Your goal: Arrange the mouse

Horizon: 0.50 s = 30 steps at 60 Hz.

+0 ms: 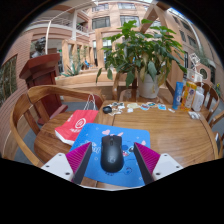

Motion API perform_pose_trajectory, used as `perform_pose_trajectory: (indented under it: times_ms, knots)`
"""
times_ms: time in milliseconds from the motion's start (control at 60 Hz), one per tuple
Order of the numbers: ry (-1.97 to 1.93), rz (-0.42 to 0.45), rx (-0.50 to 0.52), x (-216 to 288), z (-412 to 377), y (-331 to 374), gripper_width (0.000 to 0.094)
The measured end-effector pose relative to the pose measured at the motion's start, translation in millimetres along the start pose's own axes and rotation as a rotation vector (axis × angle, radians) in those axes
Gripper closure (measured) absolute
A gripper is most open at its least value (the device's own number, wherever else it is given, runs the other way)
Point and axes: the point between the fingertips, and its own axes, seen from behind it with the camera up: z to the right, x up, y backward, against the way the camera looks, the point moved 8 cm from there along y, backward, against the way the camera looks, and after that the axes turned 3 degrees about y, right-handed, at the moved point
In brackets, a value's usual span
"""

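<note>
A black computer mouse (111, 153) lies on a blue mouse mat (112, 140) with a cartoon print, on a wooden table (175, 130). My gripper (112, 160) is low over the mat with the mouse between its two fingers. The pink pads (80, 159) stand a little apart from the mouse's sides, with blue mat showing in the gap on each side. The gripper is open and the mouse rests on the mat.
A red pouch (75, 126) lies left of the mat. Beyond the mat stand a potted plant (146, 60), small items (125, 106) and bottles (180, 95) at the far right. Wooden chairs (40, 105) flank the table at the left.
</note>
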Motion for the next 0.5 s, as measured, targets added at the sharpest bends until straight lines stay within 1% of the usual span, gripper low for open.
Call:
perform_pose_trajectory:
  times_ms: [100,317,500]
  knots:
    - [0.009,0.023,-0.028,6.5,1.1,45.5,0.008]
    - [0.0,0.059,-0.051,5.2,-5.8,152.8,0.008]
    - [0.006,0.079,-0.053,-9.9,-18.2,222.0,0.0081]
